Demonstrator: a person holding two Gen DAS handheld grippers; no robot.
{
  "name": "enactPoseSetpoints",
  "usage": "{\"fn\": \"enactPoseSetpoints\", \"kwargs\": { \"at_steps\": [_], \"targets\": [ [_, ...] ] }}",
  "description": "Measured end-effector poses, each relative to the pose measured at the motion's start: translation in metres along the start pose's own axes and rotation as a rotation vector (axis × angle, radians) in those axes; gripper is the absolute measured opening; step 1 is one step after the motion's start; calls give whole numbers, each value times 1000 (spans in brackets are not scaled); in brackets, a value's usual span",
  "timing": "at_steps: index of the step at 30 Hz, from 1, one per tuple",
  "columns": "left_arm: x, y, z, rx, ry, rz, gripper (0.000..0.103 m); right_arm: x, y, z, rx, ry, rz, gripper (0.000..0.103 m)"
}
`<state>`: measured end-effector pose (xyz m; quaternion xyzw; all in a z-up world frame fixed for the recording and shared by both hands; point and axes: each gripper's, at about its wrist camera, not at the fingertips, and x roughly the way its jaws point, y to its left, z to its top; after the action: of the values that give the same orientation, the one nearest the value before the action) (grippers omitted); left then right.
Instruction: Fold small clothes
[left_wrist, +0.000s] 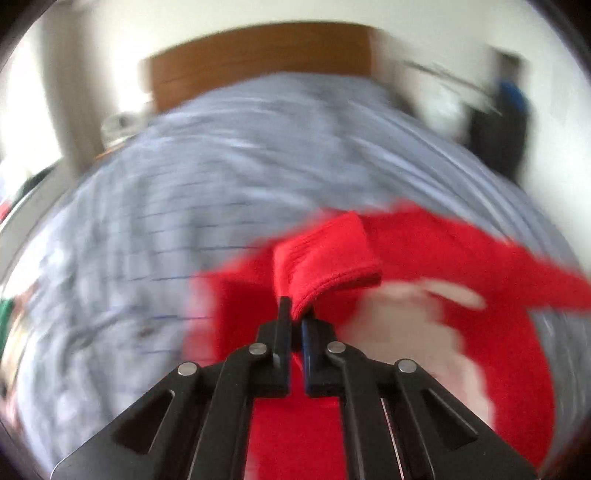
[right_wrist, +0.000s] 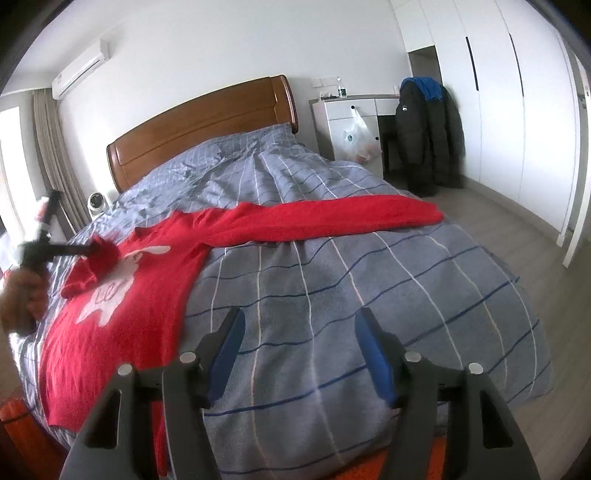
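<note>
A red sweater (right_wrist: 147, 295) with a white motif lies flat on the bed's grey checked duvet (right_wrist: 332, 288). One sleeve (right_wrist: 332, 218) stretches out to the right across the bed. My left gripper (left_wrist: 297, 314) is shut on the other sleeve's cuff (left_wrist: 325, 254) and holds it above the sweater's chest; it also shows in the right wrist view (right_wrist: 88, 249), blurred. My right gripper (right_wrist: 299, 332) is open and empty, above the duvet near the bed's front edge, to the right of the sweater's body.
A wooden headboard (right_wrist: 207, 122) stands at the far end. A white dresser (right_wrist: 351, 122) with a plastic bag and a hanging dark coat (right_wrist: 424, 136) stand right of the bed, before white wardrobes (right_wrist: 498, 103). A small white fan (right_wrist: 96, 202) and curtains are at the left.
</note>
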<state>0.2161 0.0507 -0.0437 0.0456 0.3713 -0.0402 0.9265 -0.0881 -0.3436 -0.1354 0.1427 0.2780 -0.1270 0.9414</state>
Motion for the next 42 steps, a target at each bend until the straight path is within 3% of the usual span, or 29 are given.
{"fn": "enactPoseSetpoints", "kwargs": {
  "at_steps": [4, 8, 13, 19, 22, 25, 26, 27, 28, 31, 33, 35, 38, 42],
  "targets": [
    [-2, 130, -12, -250, 18, 294, 3, 5, 0, 0, -3, 8, -2, 62],
    [8, 200, -43, -324, 59, 524, 3, 11, 5, -2, -17, 26, -2, 62],
    [37, 240, -80, -440, 179, 552, 3, 17, 14, -5, -56, 52, -13, 62],
    [48, 251, -122, -516, 231, 583, 2, 19, 20, -9, -80, 67, -37, 62],
    [49, 241, -125, -438, 222, 597, 3, 22, 19, -10, -75, 77, -46, 62],
    [28, 229, -125, -370, 225, 605, 17, 26, 17, -9, -66, 98, -47, 62],
    [17, 225, -128, -361, 220, 601, 40, 26, 15, -8, -55, 103, -42, 62],
    [4, 219, -132, -351, 208, 576, 65, 24, 13, -7, -44, 102, -35, 62],
    [-15, 208, -137, -336, 177, 514, 71, 20, 10, -5, -30, 99, -26, 62],
    [-61, 164, -159, -260, 164, 229, 78, 11, 10, -3, 25, 138, 45, 65],
    [-76, 125, -181, -199, 236, -12, 85, 13, 22, -9, 31, 237, 165, 66],
    [-80, 94, -204, -171, 301, -151, 89, 20, 47, -25, 0, 377, 310, 66],
    [-75, 65, -228, -141, 359, -233, 89, 28, 69, -43, -19, 480, 397, 66],
    [-67, 46, -239, -92, 382, -232, 89, 49, 81, -58, -19, 567, 386, 66]
  ]
}}
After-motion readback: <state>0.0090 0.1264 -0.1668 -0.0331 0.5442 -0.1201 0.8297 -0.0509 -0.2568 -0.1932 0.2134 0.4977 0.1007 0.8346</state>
